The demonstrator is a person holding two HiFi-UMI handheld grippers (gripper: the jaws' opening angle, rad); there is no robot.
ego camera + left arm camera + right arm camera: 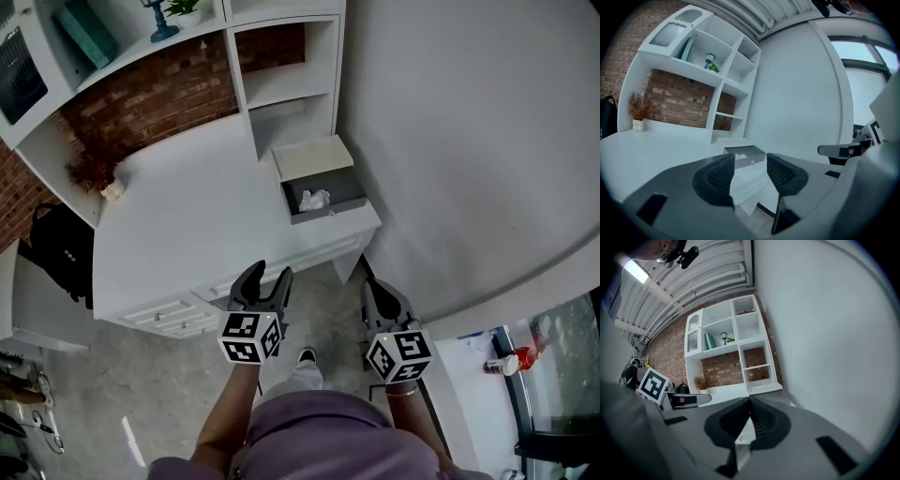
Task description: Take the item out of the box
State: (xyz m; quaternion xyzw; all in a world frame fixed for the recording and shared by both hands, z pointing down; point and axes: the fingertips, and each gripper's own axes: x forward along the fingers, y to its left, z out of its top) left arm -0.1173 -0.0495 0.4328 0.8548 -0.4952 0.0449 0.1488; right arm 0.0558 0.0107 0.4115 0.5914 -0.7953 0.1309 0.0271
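Observation:
An open grey box [323, 192] with a white lid [311, 157] folded back stands on the right end of the white desk [187, 234]. A crumpled white item [314, 199] lies inside it. My left gripper [270, 274] hovers over the desk's front edge, well short of the box, open with nothing between its jaws. In the left gripper view the box [740, 151] shows ahead beyond the left gripper [750, 158]. My right gripper [380, 286] hangs off the desk's right front corner. Its jaws meet at the tips in the right gripper view [750, 401], with nothing held.
White shelving [281, 66] against a brick wall rises behind the desk. A dried plant in a small vase [98, 178] stands at the desk's left rear. A black bag [61, 248] hangs left of the desk. Drawers [178, 314] sit under the front edge. A curved white wall [469, 141] closes the right side.

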